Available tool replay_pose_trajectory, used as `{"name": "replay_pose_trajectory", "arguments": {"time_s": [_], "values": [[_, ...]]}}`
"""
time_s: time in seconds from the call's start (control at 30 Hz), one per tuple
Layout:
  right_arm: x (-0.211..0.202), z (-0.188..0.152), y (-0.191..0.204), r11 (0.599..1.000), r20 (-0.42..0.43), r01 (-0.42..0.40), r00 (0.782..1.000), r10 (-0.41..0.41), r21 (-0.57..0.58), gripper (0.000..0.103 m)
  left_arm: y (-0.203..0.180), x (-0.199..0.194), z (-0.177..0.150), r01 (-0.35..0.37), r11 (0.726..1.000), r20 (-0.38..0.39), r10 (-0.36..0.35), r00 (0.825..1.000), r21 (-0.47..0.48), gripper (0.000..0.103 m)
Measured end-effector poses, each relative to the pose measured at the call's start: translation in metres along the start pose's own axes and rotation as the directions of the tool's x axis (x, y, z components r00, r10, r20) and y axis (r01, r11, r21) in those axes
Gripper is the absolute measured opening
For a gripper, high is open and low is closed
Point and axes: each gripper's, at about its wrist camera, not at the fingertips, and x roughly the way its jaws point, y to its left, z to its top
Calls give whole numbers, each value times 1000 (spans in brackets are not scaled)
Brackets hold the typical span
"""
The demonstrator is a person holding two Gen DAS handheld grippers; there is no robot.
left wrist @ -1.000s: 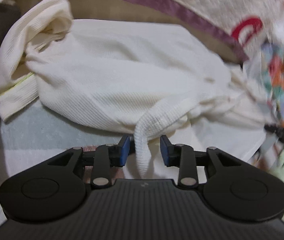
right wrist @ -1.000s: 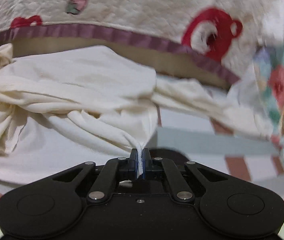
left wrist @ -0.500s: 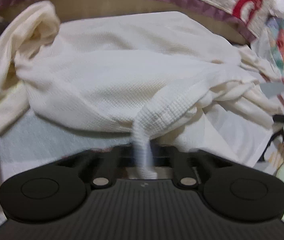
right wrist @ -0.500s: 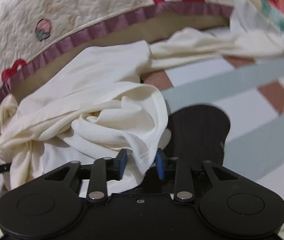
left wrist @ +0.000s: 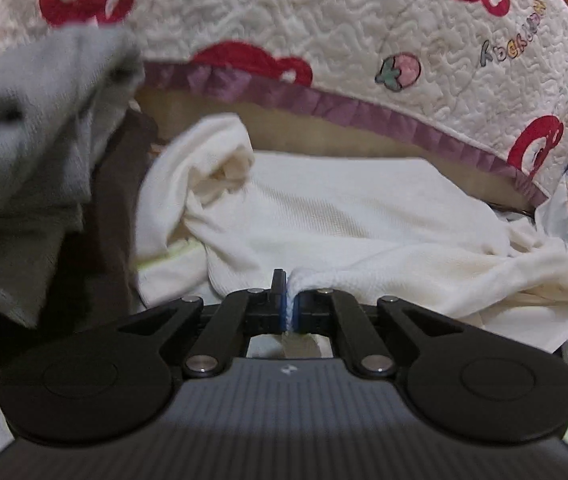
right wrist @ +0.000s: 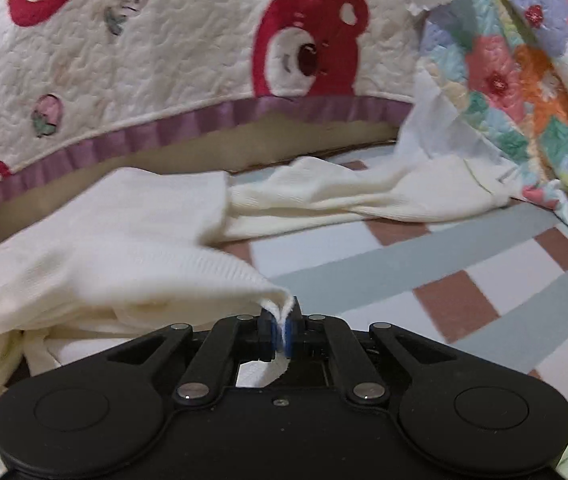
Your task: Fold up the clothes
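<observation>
I have both grippers angled downward over the bed, each pinching the same cream ribbed garment [left wrist: 324, 208]. My left gripper [left wrist: 289, 306] has its blue pads pressed together on a thin folded edge of the cloth, which runs off to its right in a taut ridge; the rest of the garment lies bunched just ahead of it, with a rolled sleeve or cuff ahead and to the left. My right gripper [right wrist: 282, 330] is likewise clamped on a hem corner of the garment [right wrist: 124, 240], the fabric pulled up into a small peak at the pads and spreading away to its left, while a long sleeve stretches ahead and to the right.

Left of my left gripper hangs a blurred grey cloth [left wrist: 32, 128] over something dark brown. Ahead of both grippers rises a quilted cream blanket [left wrist: 324, 20] with red bear faces, strawberries and a purple border, a tan band showing beneath its edge. To the right of my right gripper the bed sheet [right wrist: 424, 280] shows grey, white and brown checks, and a floral patchwork quilt [right wrist: 524, 72] slopes up beyond it.
</observation>
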Motion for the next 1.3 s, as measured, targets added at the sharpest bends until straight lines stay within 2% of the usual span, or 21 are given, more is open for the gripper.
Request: {"name": "replay_pose_trajectory", "arguments": {"time_s": [0.07,0.17,0.27,0.4,0.57,0.67,0.77,0.8,0.83,0.87,0.93,1.0,1.03,1.07,1.1,1.13,1.2,1.3], "values": [[4,-4,-8,999,-16,12,1000,-11,31,5,2,7,-1,-2,1000,-40,2,999,-10,3],[14,-16,-11,999,-50,16,999,-14,40,5,0,14,-9,-25,999,-101,27,995,22,5],[21,-22,-8,1000,-61,28,998,-27,7,6,-3,26,-17,-31,998,-174,40,984,54,5],[22,-24,-10,1000,-49,15,999,-14,7,8,-8,36,-27,-32,992,-231,60,971,123,10],[22,-28,-15,1000,-39,3,999,-3,22,12,-16,50,-41,-72,968,-289,142,947,241,13],[24,-30,-17,1000,-39,5,999,-3,31,14,-13,57,-43,-64,974,-310,131,942,216,20],[27,-33,-20,999,-33,-28,999,30,45,15,-7,64,-45,-55,983,-324,110,940,173,21],[29,-34,-19,998,-28,-54,998,55,36,15,-3,65,-45,-53,989,-314,95,945,139,21],[31,-35,-19,997,-24,-79,997,79,27,21,0,66,-44,-51,993,-305,83,949,109,21],[33,-37,-19,995,-19,-103,994,103,18,36,0,67,-43,-50,994,-300,78,951,100,21],[38,-42,-16,995,7,-97,995,97,-11,47,-2,68,-44,-53,992,-280,85,956,118,24],[46,-47,-15,993,8,-118,993,119,-13,47,-7,69,-46,-57,987,-260,95,961,151,24],[50,-49,-15,991,8,-131,991,131,-14,44,-10,69,-46,-56,983,-251,99,963,175,17],[53,-52,-16,986,5,-165,986,165,-10,23,-13,66,-45,-65,978,-232,111,966,197,3],[55,-53,-16,981,4,-196,981,196,-7,6,-17,63,-45,-75,973,-214,122,969,218,2],[52,-52,-15,977,17,-211,977,211,-7,4,-20,59,-44,-89,967,-190,136,972,239,2],[44,-48,-13,970,44,-241,969,241,-8,3,-28,36,-38,-156,949,-85,186,979,275,2],[11,-27,-17,961,123,-276,954,273,5,3,-36,-17,-22,-240,944,70,230,971,225,2]]}}
